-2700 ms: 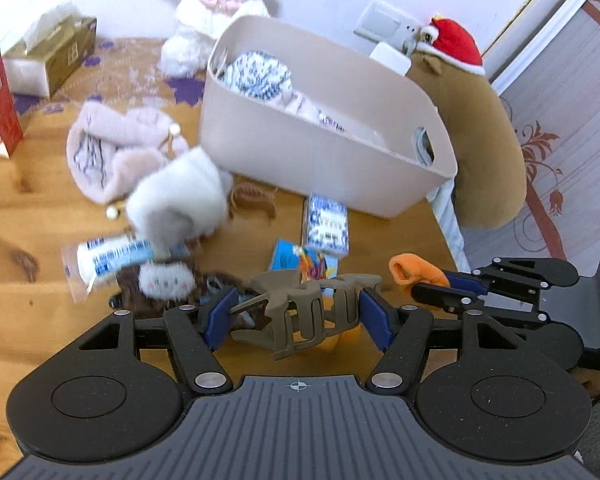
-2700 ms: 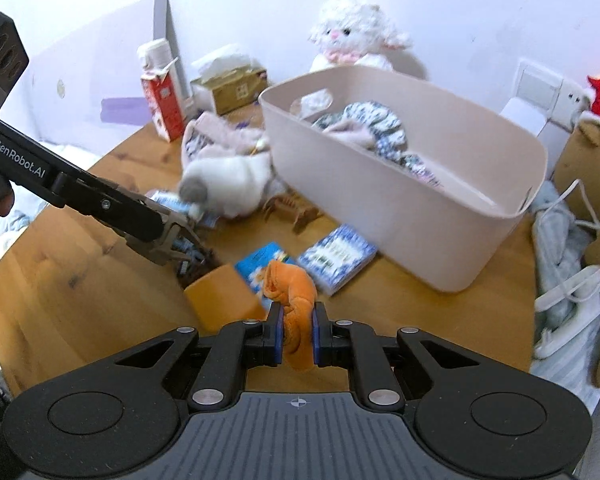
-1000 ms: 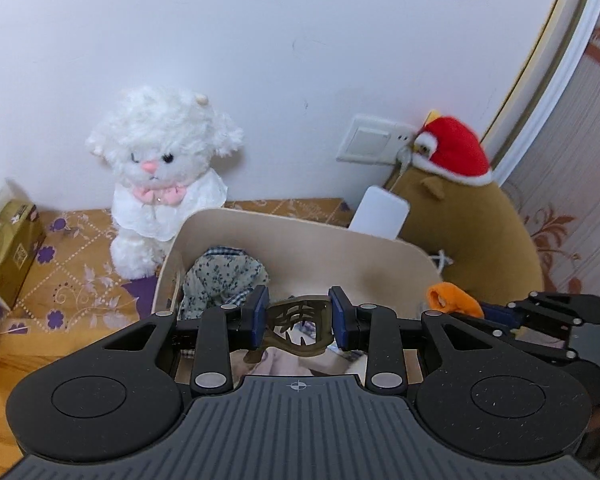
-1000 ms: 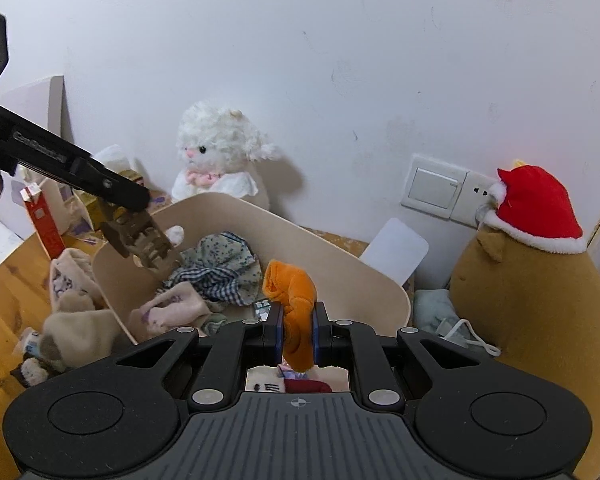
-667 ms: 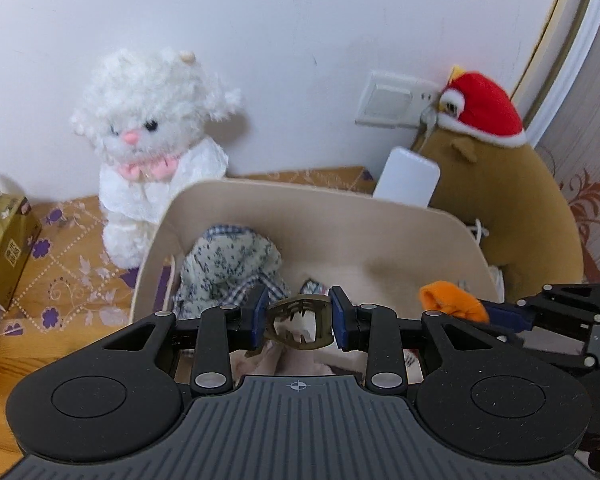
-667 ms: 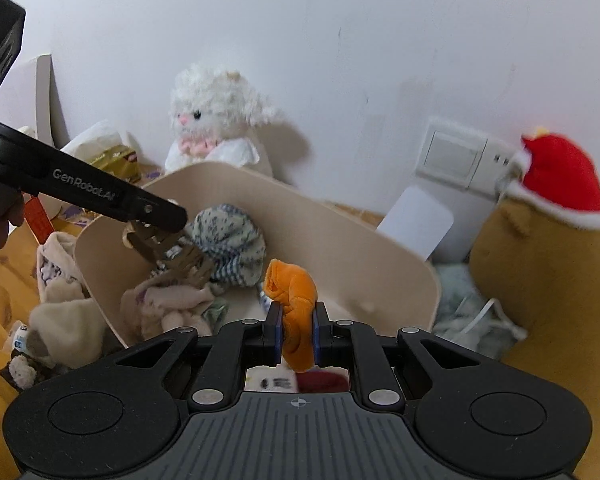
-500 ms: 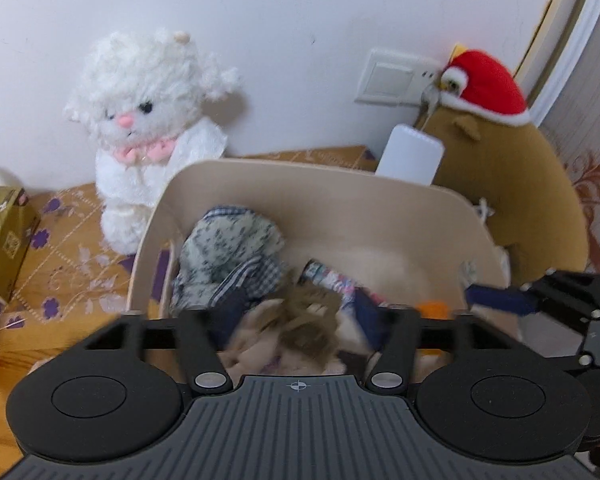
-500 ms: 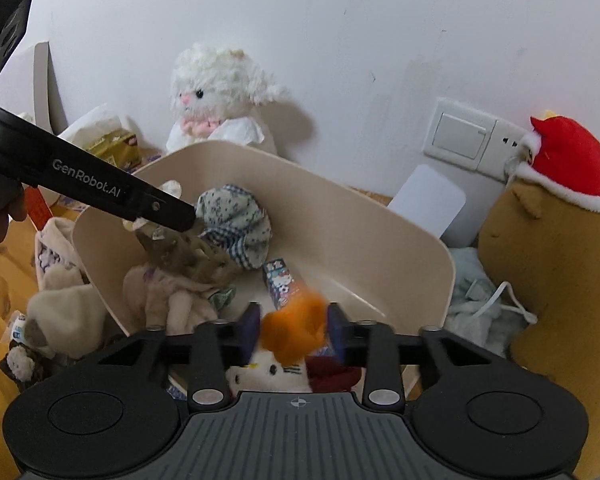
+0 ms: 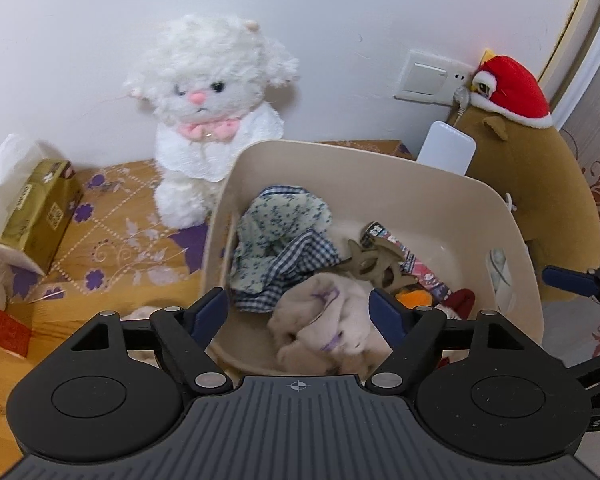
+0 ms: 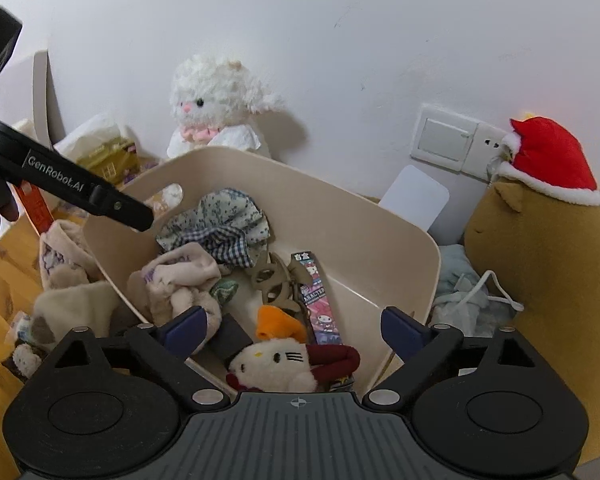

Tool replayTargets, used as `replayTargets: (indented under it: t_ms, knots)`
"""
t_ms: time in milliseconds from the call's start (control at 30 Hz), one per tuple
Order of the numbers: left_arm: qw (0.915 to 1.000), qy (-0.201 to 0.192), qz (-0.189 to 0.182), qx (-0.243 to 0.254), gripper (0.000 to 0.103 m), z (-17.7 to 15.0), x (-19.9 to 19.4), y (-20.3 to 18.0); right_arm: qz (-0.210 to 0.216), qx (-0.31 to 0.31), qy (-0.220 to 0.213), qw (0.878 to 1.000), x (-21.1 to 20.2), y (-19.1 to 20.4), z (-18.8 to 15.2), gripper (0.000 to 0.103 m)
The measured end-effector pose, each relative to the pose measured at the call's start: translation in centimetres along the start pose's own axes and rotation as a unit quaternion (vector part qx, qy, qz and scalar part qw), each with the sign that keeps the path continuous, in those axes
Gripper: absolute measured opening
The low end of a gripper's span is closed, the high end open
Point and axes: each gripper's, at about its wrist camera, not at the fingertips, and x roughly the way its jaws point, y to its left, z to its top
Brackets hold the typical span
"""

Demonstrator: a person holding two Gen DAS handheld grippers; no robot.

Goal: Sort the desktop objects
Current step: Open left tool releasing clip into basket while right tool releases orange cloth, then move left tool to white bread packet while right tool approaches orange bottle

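Observation:
A beige storage bin (image 9: 452, 184) (image 10: 340, 216) holds cloths, a brown hair claw clip (image 9: 374, 262) (image 10: 276, 280), an orange fabric piece (image 9: 414, 298) (image 10: 278, 322), a cartoon-printed packet (image 10: 318, 300) and a white cat plush (image 10: 276, 364). My left gripper (image 9: 300, 312) is open and empty above the bin's near side. My right gripper (image 10: 294, 324) is open and empty above the bin. One fingertip (image 9: 572, 280) of the right gripper shows at the right edge of the left wrist view.
A white plush lamb (image 9: 212, 104) sits behind the bin against the wall. A brown plush with a red hat (image 10: 548, 216) stands right of the bin. A gold tissue box (image 9: 40, 204) and a red carton (image 9: 0, 332) stand left. Pale plush items (image 10: 64, 280) lie left of the bin.
Both grippers carried their loads over the bin and opened. The claw clip and the orange fabric piece dropped into the bin.

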Motion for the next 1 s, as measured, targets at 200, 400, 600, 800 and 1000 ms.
replayTargets:
  t_ms: [200, 400, 600, 800, 1000]
  knots:
    - [0.9995, -0.010, -0.005, -0.029, 0.081, -1.6, -2.0, 2.5, 0.013, 0.035, -0.012, 0.999, -1.4, 1.1, -1.3, 0.103]
    - [0.9994, 0.003, 0.014, -0.030, 0.081, -3.8, -2.9, 4.6, 0.021, 0.053, -0.007, 0.998, -1.9, 3.6, -2.8, 0.103]
    - [0.9988, 0.021, 0.029, -0.034, 0.081, -6.5, -3.3, 6.9, 0.027, 0.046, 0.005, 0.999, -1.9, 6.4, -4.2, 0.103]
    - [0.9976, 0.051, 0.036, -0.029, 0.081, -9.4, -3.2, 8.8, 0.023, 0.047, 0.016, 0.998, -1.7, 9.0, -5.7, 0.103]
    - [0.9964, 0.077, 0.030, -0.021, 0.081, -12.2, -3.0, 10.0, 0.012, 0.065, 0.054, 0.996, -0.7, 11.6, -7.7, 0.103]
